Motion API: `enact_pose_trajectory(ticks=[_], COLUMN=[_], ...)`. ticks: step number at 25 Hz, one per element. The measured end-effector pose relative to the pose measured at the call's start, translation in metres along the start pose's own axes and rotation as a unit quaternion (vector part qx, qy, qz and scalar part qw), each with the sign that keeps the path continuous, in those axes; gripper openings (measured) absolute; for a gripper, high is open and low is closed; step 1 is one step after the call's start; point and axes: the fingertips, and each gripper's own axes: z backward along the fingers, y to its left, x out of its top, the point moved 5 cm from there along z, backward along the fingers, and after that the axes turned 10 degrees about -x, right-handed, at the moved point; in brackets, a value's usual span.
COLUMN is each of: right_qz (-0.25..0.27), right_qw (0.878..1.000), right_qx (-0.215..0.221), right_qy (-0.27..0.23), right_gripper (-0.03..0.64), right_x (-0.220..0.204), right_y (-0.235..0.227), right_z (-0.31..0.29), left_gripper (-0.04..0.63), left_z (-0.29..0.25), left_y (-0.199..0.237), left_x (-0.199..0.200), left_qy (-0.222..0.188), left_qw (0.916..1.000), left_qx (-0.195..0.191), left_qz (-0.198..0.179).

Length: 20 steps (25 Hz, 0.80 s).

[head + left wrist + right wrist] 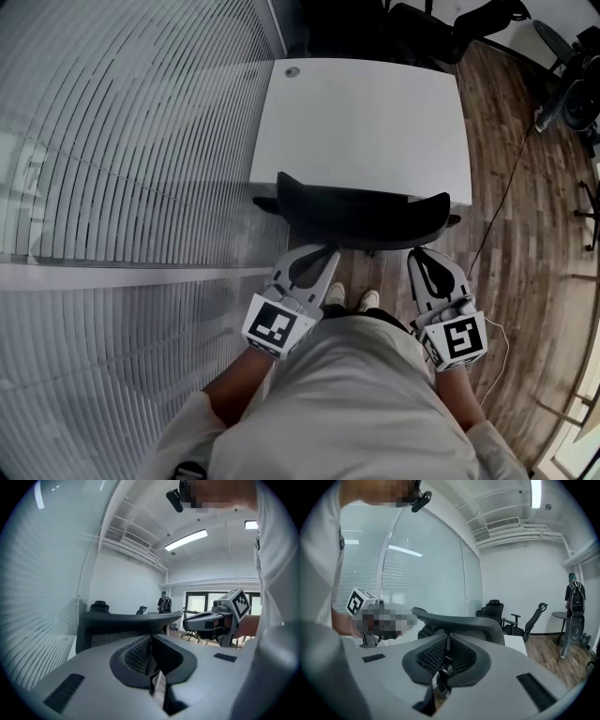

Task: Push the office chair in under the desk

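While left claw [323, 255] and right claw [424, 255] clench empty, the chair's [361, 211] black back curves.

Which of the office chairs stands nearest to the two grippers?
The black chair at the white desk, just ahead of the left gripper and right gripper; the other chairs stand beyond the desk.

White shirt [366, 412], grey marker-cubed grippers [323, 253] [424, 255]

chair [361, 214] seemingly under desk [366, 122] edge, partition [122, 141] left
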Motion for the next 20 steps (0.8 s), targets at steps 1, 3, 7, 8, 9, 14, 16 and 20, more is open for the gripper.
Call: enact_pose_trajectory(ticks=[1,3,7,8,9,14,16,20], right_qz=[-0.006,-0.017,-0.014,-0.009,-0.006,0.002,0.005,0.011], right_qw=[1.000,1.000,0.999,0.999,0.999,0.999,0.999,0.999], right_qx=[0.003,0.006,0.016,0.019,0.020,0.019,0.019,0.020], right_qy=[-0.004,-0.012,-0.026,-0.026,-0.026,-0.029,-0.031,-0.033], right_gripper=[0.041,0.035,0.031,0.031,0.030,0.030,0.029,0.029], right_x=[0.003,0.008,0.015,0.015,0.015,0.020,0.022,0.023], right_y=[0.003,0.009,0.020,0.023,0.025,0.030,0.029,0.029], right_z=[0.002,0.006,0.011,0.012,0.012,0.013,0.014,0.013], left_gripper=[0.040,0.034,0.032,0.034,0.034,0.034,0.034,0.034], left_z=[0.000,-0.002,-0.005,-0.007,-0.008,-0.013,-0.015,-0.016], left_y=[-0.005,-0.012,-0.025,-0.028,-0.030,-0.037,-0.038,-0.037], left_x=[0.004,0.011,0.017,0.017,0.017,0.022,0.023,0.023], left_qy=[-0.012,-0.033,-0.046,-0.046,-0.047,-0.051,-0.050,-0.055], left_qw=[0.9999,0.9994,0.9987,0.9986,0.9986,0.9983,0.9983,0.9980], left_qx=[-0.003,-0.006,-0.015,-0.017,-0.020,-0.027,-0.028,-0.026], left_qz=[0.002,0.009,0.018,0.017,0.016,0.006,0.004,0.015])
